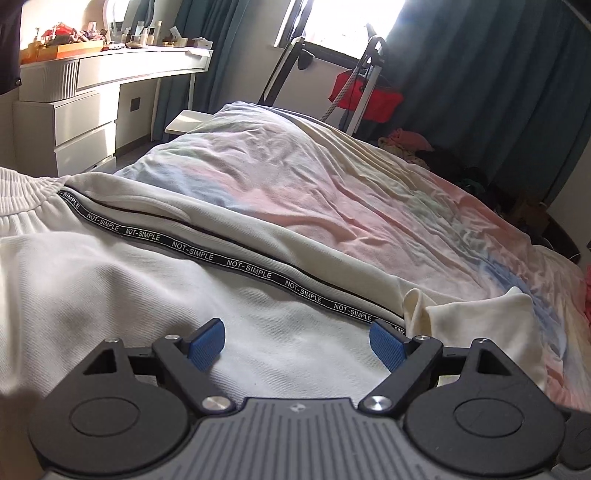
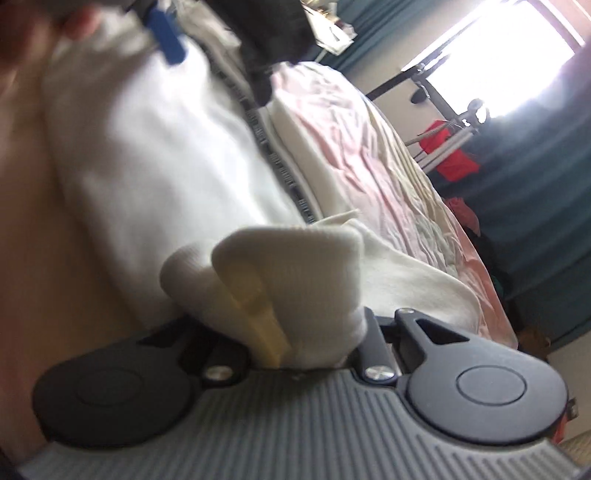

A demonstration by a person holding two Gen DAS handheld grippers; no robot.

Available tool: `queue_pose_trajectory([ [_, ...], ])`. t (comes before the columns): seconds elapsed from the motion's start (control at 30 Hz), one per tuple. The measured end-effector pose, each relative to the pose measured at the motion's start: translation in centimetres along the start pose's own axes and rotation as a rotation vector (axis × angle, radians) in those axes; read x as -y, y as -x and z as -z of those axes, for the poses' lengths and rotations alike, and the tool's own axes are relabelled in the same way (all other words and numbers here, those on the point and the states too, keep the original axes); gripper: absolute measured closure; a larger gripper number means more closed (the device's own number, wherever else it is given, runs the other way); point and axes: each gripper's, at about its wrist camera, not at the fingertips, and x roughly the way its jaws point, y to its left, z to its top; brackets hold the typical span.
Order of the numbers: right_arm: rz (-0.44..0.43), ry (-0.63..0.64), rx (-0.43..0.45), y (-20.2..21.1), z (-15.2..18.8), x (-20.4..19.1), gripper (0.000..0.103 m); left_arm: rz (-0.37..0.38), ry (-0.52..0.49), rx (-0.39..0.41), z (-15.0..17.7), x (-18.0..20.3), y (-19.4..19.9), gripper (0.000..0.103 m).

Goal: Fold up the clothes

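Observation:
White trousers (image 1: pixel 129 295) with a black "NOT-SIMPLE" side stripe (image 1: pixel 192 251) lie across the bed, their elastic waistband (image 1: pixel 22 195) at the left. My left gripper (image 1: pixel 297 341) hovers low over the white cloth, open, with nothing between its blue pads (image 1: pixel 207 339). In the blurred, tilted right wrist view, my right gripper (image 2: pixel 280 295) is shut on a bunched white trouser cuff (image 2: pixel 288 258), which hides its fingers. The trousers (image 2: pixel 147 147) stretch away from it toward the left gripper's blue pad (image 2: pixel 168 33).
The bed carries a crumpled pastel sheet (image 1: pixel 314 177). A white dressing table (image 1: pixel 110 74) crowded with small items stands at the back left. A rack with a red bag (image 1: pixel 365 96) stands by the window, and a clothes pile (image 1: pixel 410 144) lies before dark curtains (image 1: pixel 498 92).

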Motion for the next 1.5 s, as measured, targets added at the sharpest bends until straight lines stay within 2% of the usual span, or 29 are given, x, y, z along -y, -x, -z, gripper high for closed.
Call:
queue_pose_trajectory([
  [0.07, 0.030, 0.040, 0.004, 0.3, 0.0, -0.9, 0.085, 0.003, 0.004, 0.001, 0.0, 0.0, -0.1, 0.016],
  [0.1, 0.015, 0.021, -0.001, 0.6, 0.0, -0.6, 0.084, 0.004, 0.003, 0.004, 0.1, 0.0, -0.1, 0.016],
  [0.2, -0.074, -0.080, -0.029, 1.7, -0.3, 1.5, 0.075, 0.011, 0.016, 0.006, 0.0, -0.1, -0.4, 0.016],
  [0.23, -0.107, -0.119, -0.034, 2.3, -0.4, 2.0, 0.067, 0.015, 0.024, 0.005, -0.1, -0.2, -0.5, 0.016],
  [0.27, -0.142, -0.162, -0.036, 2.9, -0.3, 2.7, 0.052, 0.019, 0.031, 0.005, -0.1, -0.3, -0.5, 0.016],
  [0.3, -0.192, -0.215, -0.036, 3.5, -0.1, 3.4, 0.043, 0.024, 0.039, 0.004, -0.1, -0.4, -0.6, 0.016],
  [0.33, -0.262, -0.286, -0.029, 4.4, 0.1, 4.2, 0.028, 0.028, 0.047, 0.004, -0.1, -0.5, -0.6, 0.016],
  [0.43, -0.425, -0.478, 0.024, 7.2, 1.5, 7.1, 0.026, 0.049, 0.070, 0.002, -0.2, -0.8, -0.7, 0.016],
  [0.53, -0.483, -0.693, 0.115, 9.4, 3.0, 10.9, 0.026, 0.103, 0.088, -0.011, -0.1, -0.7, -0.8, 0.016],
  [0.6, -0.465, -0.844, 0.179, 9.5, 3.7, 13.9, 0.026, 0.150, 0.083, -0.024, 0.2, -0.3, -0.9, 0.016],
  [0.7, -0.287, -0.996, 0.183, 7.3, 4.1, 17.6, 0.026, 0.238, 0.052, -0.065, 1.0, 1.1, -1.4, 0.016],
  [0.73, -0.254, -1.053, 0.161, 5.9, 4.2, 18.8, 0.027, 0.263, 0.032, -0.072, 1.4, 1.6, -1.5, 0.016],
  [0.77, -0.239, -1.116, 0.127, 4.2, 4.3, 19.9, 0.037, 0.283, 0.010, -0.075, 1.8, 2.2, -1.5, 0.016],
  [0.87, -0.253, -1.279, 0.015, -1.2, 4.8, 21.8, 0.049, 0.313, -0.047, -0.074, 2.9, 3.7, -1.8, 0.016],
  [1.0, -0.192, -1.264, -0.101, -6.2, 5.4, 20.0, 0.051, 0.361, -0.040, -0.079, 3.5, 3.9, -2.2, 0.016],
  [1.07, -0.222, -1.286, -0.183, -7.8, 6.6, 18.3, 0.051, 0.385, -0.031, -0.071, 3.3, 3.7, -2.4, 0.017],
  [1.13, -0.224, -1.303, -0.220, -8.4, 7.7, 17.1, 0.051, 0.438, -0.014, -0.062, 2.7, 3.6, -2.8, 0.018],
  [1.2, -0.211, -1.318, -0.217, -8.4, 8.3, 16.6, 0.052, 0.479, -0.005, -0.064, 1.9, 3.9, -3.6, 0.018],
  [1.3, -0.186, -1.337, -0.184, -7.8, 8.4, 16.7, 0.051, 0.518, 0.015, -0.121, 0.6, 4.7, -5.6, 0.020],
  [1.43, -0.141, -1.360, -0.083, -6.5, 8.3, 17.6, 0.049, 0.636, 0.148, -0.212, -1.0, 5.1, -9.2, 0.021],
  [1.5, -0.117, -1.392, -0.056, -6.0, 8.7, 18.1, 0.049, 0.652, 0.198, -0.237, -1.7, 5.7, -11.3, 0.021],
])
